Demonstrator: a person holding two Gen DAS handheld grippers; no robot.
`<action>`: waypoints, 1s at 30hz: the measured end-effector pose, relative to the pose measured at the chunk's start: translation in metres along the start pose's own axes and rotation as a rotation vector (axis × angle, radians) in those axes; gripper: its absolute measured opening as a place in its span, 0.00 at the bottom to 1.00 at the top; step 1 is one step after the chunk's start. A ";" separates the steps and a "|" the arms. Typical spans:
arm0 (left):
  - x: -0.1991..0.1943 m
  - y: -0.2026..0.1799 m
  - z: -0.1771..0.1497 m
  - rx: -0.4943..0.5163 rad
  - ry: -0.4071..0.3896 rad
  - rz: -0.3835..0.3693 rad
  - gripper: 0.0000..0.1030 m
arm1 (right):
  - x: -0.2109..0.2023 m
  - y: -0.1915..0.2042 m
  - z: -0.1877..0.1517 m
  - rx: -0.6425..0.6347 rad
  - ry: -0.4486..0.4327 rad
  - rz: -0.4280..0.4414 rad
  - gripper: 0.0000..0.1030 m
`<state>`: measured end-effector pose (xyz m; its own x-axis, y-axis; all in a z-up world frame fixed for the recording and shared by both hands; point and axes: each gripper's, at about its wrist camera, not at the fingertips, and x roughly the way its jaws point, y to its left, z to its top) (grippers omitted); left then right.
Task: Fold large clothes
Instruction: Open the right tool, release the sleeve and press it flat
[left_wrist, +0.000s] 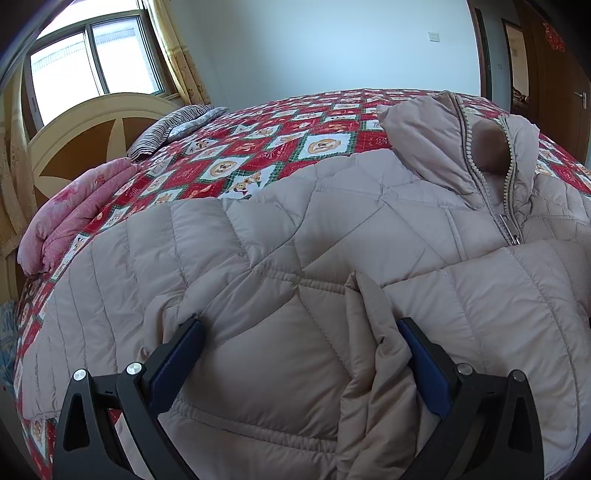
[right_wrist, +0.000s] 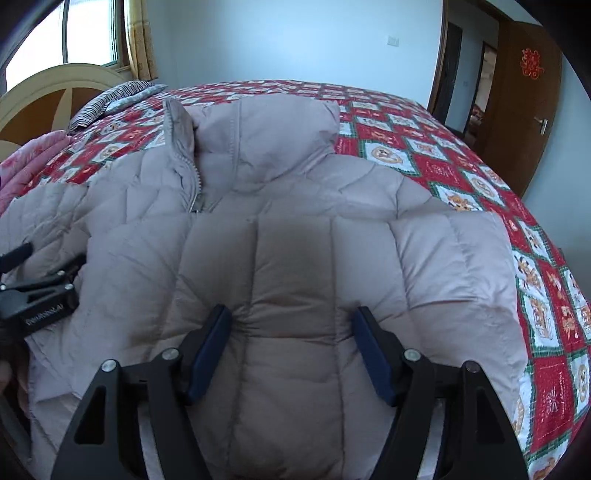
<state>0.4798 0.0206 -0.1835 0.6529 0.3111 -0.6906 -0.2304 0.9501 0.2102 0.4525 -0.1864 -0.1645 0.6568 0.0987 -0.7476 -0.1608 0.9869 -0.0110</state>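
A beige quilted down jacket (left_wrist: 332, 206) lies front up on the bed with its zipper (left_wrist: 511, 229) partly done up and its collar standing. My left gripper (left_wrist: 299, 325) rests on the jacket's left side with jaws wide apart, puffy fabric between them and a raised fold (left_wrist: 369, 314) beside the right pad. In the right wrist view the jacket (right_wrist: 295, 192) has a sleeve (right_wrist: 291, 295) folded over its front, and my right gripper (right_wrist: 291, 317) straddles that sleeve, jaws wide, pads at the sleeve's sides. The left gripper (right_wrist: 48, 258) shows at the left edge.
The bed carries a red patchwork quilt (left_wrist: 280, 122) (right_wrist: 424, 147). A pink folded blanket (left_wrist: 70, 218) and a striped pillow (left_wrist: 177, 125) lie by the headboard (left_wrist: 85, 133). A window (left_wrist: 92, 59) is behind it, and a brown door (right_wrist: 524, 110) stands at the right.
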 end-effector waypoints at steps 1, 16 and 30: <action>0.000 0.000 0.000 0.000 0.000 0.000 0.99 | 0.001 0.001 -0.001 -0.001 0.003 -0.002 0.71; 0.001 -0.001 0.001 0.000 0.006 -0.004 0.99 | 0.008 0.010 -0.006 -0.048 0.008 -0.076 0.73; -0.044 0.059 0.009 -0.004 -0.044 -0.006 0.99 | 0.009 0.013 -0.007 -0.057 0.006 -0.103 0.75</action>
<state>0.4440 0.0631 -0.1341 0.6853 0.3063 -0.6607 -0.2295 0.9518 0.2032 0.4507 -0.1732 -0.1759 0.6673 -0.0036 -0.7448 -0.1346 0.9829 -0.1253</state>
